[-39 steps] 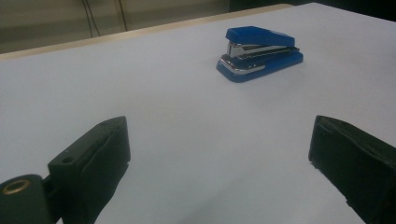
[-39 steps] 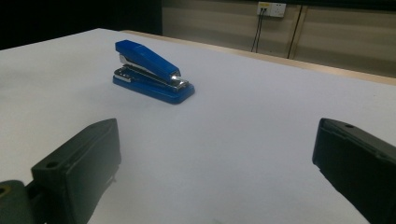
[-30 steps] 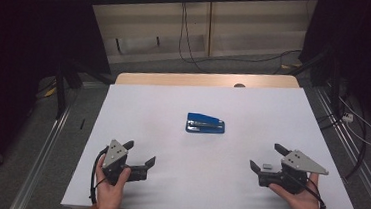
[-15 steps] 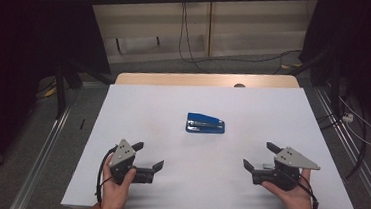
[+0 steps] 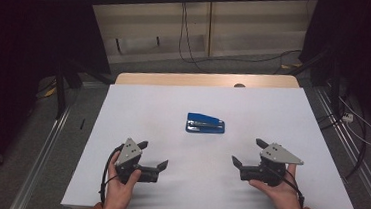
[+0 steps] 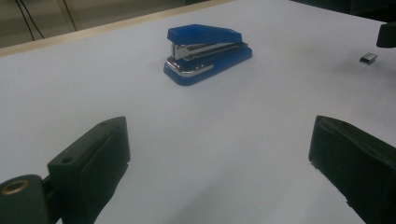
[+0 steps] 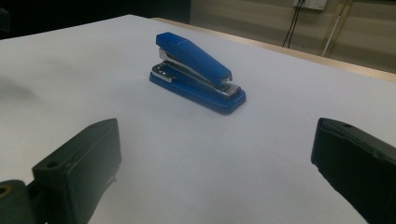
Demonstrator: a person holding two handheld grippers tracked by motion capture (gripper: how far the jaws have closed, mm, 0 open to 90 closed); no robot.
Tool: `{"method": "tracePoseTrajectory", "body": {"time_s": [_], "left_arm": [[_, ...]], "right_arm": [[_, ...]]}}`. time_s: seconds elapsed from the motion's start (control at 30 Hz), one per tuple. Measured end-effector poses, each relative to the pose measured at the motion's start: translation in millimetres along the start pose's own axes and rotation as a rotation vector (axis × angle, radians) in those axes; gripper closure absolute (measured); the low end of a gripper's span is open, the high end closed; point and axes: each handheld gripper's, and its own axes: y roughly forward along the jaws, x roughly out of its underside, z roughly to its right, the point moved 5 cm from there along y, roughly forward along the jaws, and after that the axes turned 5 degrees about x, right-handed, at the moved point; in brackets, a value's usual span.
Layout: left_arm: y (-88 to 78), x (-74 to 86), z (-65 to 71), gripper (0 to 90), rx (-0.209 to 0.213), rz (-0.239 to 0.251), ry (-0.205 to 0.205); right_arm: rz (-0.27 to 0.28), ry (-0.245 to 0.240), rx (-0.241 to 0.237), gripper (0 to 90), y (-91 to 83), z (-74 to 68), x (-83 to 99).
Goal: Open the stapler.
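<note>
A blue stapler [image 5: 205,123] lies flat on the white counter [image 5: 293,113], roughly midway between the left and right edges and a little nearer the far edge than the near one. Its long axis runs parallel to the near edge. In the left gripper view the stapler [image 6: 208,52] shows a closed blue top arm over a chrome magazine and a blue base; nothing touches it. The left tool [image 5: 152,156] is held in the person's left hand [image 5: 119,189] over the near left part of the counter, its jaws spread wide and empty, directed toward the counter's middle. The right tool [image 5: 247,153] is held in the person's right hand [image 5: 279,192] over the near right part of the counter, its jaws likewise spread wide and empty. Both tools stand well apart from the stapler and from each other, with the stapler lying beyond the gap between them. In the right gripper view the stapler [image 7: 196,70] appears between the two black jaws at a distance, angled across the view. A small metallic piece [image 6: 368,58] rests on the counter surface in the left gripper view, off to the right of the stapler; what it is cannot be told. A narrow wooden strip [image 5: 205,80] runs along the counter's far edge.
</note>
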Motion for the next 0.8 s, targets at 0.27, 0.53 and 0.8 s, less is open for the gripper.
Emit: {"method": "tracePoseTrajectory", "body": {"time_s": [0.27, 0.53, 0.8], "left_arm": [[7.6, 0.2, 0.8, 4.5, 0.026, 0.000, 0.010], [13.8, -0.9, -4.2, 4.5, 0.015, 0.011, -0.004], [39.0, -3.3, -6.0, 4.2, 0.023, -0.028, 0.011]], "right_arm": [[0.007, -0.001, -0.026, 1.3, 8.9, -7.2, -4.7], [0.019, 0.005, -0.066, 4.0, 21.2, -15.7, -10.0], [0.039, 0.023, -0.085, 5.4, 34.8, -22.1, -16.6]]}}
